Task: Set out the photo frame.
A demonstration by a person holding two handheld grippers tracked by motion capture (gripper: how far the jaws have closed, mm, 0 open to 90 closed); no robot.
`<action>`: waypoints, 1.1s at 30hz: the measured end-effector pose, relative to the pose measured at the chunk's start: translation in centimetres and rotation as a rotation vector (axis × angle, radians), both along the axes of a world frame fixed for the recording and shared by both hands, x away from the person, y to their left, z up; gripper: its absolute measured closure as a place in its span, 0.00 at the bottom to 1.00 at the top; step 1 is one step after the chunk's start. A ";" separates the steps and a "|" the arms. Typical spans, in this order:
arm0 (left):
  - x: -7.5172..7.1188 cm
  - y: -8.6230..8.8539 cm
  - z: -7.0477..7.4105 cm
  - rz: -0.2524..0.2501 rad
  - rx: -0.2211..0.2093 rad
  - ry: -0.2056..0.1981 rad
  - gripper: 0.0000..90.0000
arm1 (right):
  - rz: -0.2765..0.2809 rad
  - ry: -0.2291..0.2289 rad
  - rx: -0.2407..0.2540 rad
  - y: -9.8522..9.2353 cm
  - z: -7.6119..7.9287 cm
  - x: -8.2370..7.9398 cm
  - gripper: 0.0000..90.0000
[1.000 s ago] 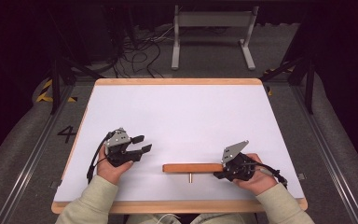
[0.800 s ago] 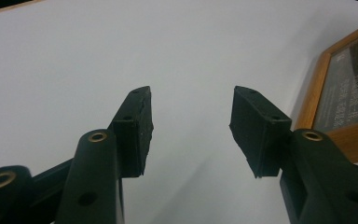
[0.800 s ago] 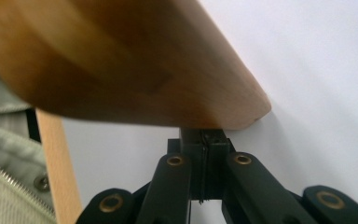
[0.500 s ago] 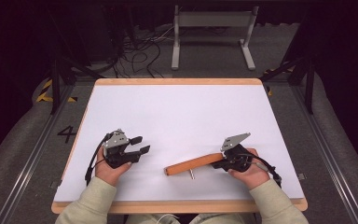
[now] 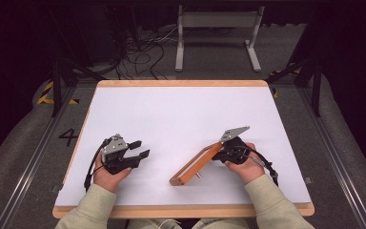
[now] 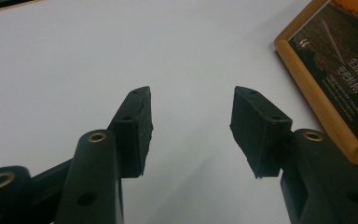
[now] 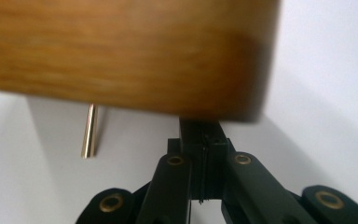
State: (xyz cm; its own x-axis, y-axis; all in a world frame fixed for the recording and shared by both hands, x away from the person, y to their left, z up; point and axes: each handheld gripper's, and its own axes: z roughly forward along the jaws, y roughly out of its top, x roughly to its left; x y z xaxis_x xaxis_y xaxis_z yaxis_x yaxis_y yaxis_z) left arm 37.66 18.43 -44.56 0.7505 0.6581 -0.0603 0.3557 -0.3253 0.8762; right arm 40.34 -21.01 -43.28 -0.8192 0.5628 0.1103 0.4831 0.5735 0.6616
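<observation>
Darkness fills the room beyond a grey floor (image 5: 24,157) strewn with cables (image 5: 145,55), where a metal stand (image 5: 217,33) rests. Nearer, the table (image 5: 171,119) lies white with a wooden rim. On it a wooden picture frame (image 5: 195,164) stands on edge, slanted, a small brass peg (image 7: 89,130) jutting from its back. The right tool (image 5: 221,151) has its jaws pressed together at the frame's end, apparently pinching its edge, though blur hides the contact. The left tool (image 5: 140,150) rests well apart, jaws partly spread, holding nothing.
</observation>
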 end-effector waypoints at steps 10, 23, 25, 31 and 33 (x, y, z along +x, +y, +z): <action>-0.1 0.2 0.0 0.005 -0.004 0.002 0.54 | -0.011 0.005 0.024 1.6 -0.2 2.1 1.00; 0.0 0.1 -0.1 0.002 -0.002 -0.003 0.54 | -0.019 0.022 0.067 3.1 -0.8 3.7 1.00; 0.0 0.1 -0.1 0.003 0.000 -0.005 0.54 | -0.012 0.023 0.066 3.5 -0.8 3.9 1.00; 0.0 0.1 -0.1 0.001 0.000 -0.004 0.54 | 0.008 0.025 0.072 4.7 -0.8 4.4 1.00; 0.0 0.2 -0.1 0.001 0.000 -0.004 0.54 | 0.016 0.029 0.079 5.1 -0.9 4.6 1.00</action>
